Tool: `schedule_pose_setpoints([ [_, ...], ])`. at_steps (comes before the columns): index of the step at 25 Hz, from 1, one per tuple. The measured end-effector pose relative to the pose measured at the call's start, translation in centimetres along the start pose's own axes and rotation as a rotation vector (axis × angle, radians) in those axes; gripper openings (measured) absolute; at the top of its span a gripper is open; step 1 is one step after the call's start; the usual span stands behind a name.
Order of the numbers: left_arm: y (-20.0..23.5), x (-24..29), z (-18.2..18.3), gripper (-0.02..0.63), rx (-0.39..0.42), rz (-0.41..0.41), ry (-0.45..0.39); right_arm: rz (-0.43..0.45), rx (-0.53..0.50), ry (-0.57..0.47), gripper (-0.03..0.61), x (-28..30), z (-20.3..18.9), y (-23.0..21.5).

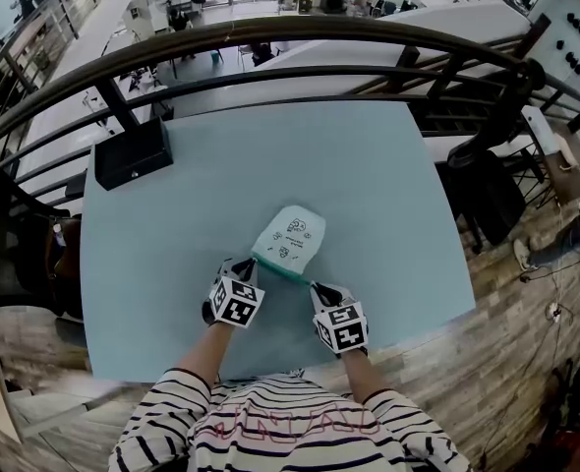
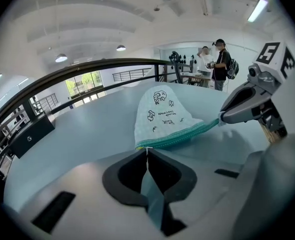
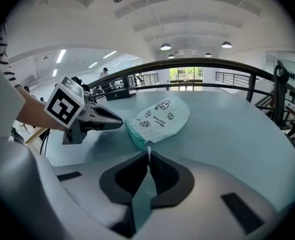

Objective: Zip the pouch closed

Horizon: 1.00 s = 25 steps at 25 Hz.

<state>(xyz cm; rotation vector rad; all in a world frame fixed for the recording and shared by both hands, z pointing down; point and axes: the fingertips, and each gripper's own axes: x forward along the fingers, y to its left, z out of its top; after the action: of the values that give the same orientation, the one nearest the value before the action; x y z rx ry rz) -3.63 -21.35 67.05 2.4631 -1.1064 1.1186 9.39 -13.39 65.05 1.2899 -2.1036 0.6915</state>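
Observation:
A small white pouch point(image 1: 292, 236) printed with little cartoons lies near the middle of the pale teal table point(image 1: 369, 185). Its teal zipper edge point(image 1: 282, 269) faces me. My left gripper point(image 1: 252, 262) is shut on the left end of that edge; in the left gripper view a thin white tab point(image 2: 147, 150) shows pinched between the jaws of my left gripper point(image 2: 147, 154). My right gripper point(image 1: 313, 285) is shut on the right end, where a white sliver point(image 3: 148, 151) is caught in the jaws of my right gripper point(image 3: 148, 155). The zipper edge point(image 2: 180, 139) runs taut between both tips.
A black box point(image 1: 133, 152) stands at the table's far left corner. A dark curved railing point(image 1: 300, 37) runs behind the table. The table's front edge point(image 1: 270, 370) lies close to my striped sleeves. Two people point(image 2: 215, 69) stand far off.

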Motion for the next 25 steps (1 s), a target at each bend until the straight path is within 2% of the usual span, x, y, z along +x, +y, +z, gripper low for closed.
schedule_pose_setpoints([
  [6,-0.4,0.2,-1.0,0.029,0.026,0.014,0.041,-0.009,0.028,0.02,0.038,-0.6,-1.2,-0.1],
  [13,-0.8,-1.0,-1.2,0.029,-0.02,0.049,0.019,-0.027,0.05,-0.032,0.038,-3.0,-1.4,-0.8],
  [20,-1.8,-5.5,0.2,0.029,-0.062,0.11,-0.087,-0.024,0.068,-0.153,0.037,-6.9,-0.1,-0.3],
  [25,-3.0,-9.8,1.4,0.029,-0.083,0.15,-0.183,0.013,0.046,-0.236,0.034,-9.9,1.0,1.1],
])
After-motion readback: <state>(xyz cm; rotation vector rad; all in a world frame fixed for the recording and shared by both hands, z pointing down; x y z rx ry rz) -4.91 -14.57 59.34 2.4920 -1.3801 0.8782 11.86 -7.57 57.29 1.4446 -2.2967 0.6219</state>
